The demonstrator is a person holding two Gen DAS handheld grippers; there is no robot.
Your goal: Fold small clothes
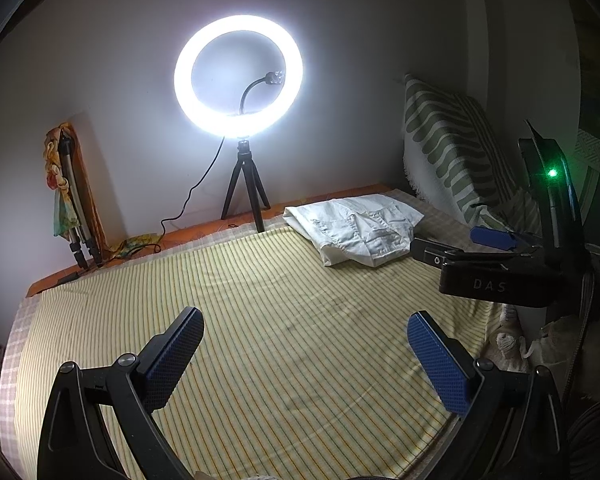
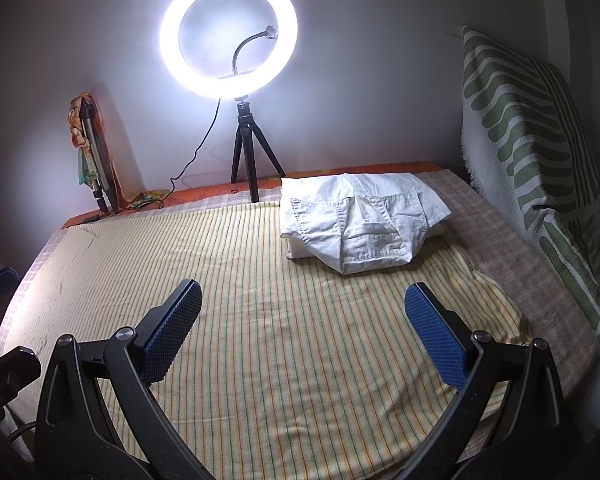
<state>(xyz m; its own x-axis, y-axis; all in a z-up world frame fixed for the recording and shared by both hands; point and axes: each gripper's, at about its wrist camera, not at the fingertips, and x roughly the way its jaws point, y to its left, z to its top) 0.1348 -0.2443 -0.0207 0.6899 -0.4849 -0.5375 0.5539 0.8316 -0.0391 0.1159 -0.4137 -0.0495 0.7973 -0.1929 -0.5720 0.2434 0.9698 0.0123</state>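
Observation:
A folded white garment (image 2: 360, 224), small shorts with stitched seams, lies at the far right of the striped yellow cloth (image 2: 280, 300). It also shows in the left wrist view (image 1: 356, 232). My left gripper (image 1: 304, 356) is open and empty, hovering over the bare striped cloth, well short of the garment. My right gripper (image 2: 302, 328) is open and empty, just in front of the garment and apart from it. The right gripper's body also shows at the right in the left wrist view (image 1: 496, 268).
A lit ring light (image 2: 229, 32) on a black tripod (image 2: 252, 160) stands at the back by the wall, its cable trailing left. A green-striped cushion (image 2: 532, 152) leans at the right. A folded tripod and coloured cloth (image 2: 90, 148) lean at the back left.

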